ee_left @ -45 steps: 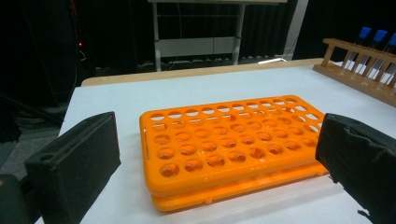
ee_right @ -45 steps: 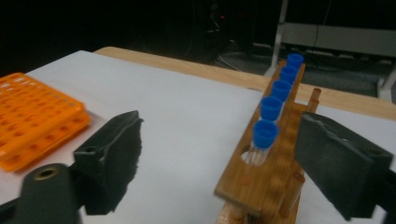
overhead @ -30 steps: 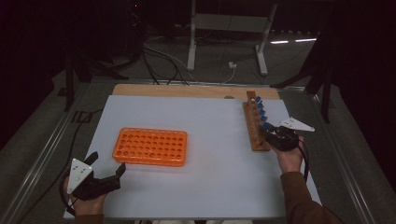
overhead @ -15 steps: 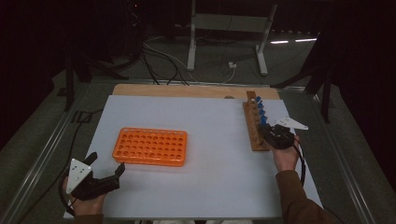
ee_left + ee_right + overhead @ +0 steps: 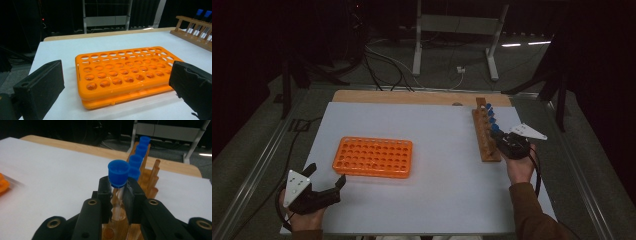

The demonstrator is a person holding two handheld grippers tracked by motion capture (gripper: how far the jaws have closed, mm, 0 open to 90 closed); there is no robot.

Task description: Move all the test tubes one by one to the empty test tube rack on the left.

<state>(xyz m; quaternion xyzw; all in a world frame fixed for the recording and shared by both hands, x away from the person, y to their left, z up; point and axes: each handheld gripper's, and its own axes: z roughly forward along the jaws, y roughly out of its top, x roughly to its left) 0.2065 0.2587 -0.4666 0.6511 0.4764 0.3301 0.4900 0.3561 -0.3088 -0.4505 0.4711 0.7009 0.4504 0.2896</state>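
Note:
An orange tube rack (image 5: 373,157) (image 5: 125,72) with empty holes lies at the table's left centre. At the right a wooden rack (image 5: 485,135) (image 5: 146,178) holds several blue-capped tubes (image 5: 489,114). My right gripper (image 5: 502,138) (image 5: 117,195) is shut on the nearest blue-capped tube (image 5: 118,180), whose clear body stands between the two pads above the wooden rack. Near the front left edge my left gripper (image 5: 324,177) (image 5: 115,85) is open, its jaws wide apart in front of the orange rack's short end, touching nothing.
The white tabletop (image 5: 437,150) has a wooden strip (image 5: 412,97) along its far edge. Behind the table stand a metal frame (image 5: 454,35) and cables (image 5: 387,57) on the dark floor. A rail (image 5: 252,172) runs along the left side.
My right gripper has shifted slightly toward the wooden rack's near end and stands closed on a tube. The left gripper has stayed put.

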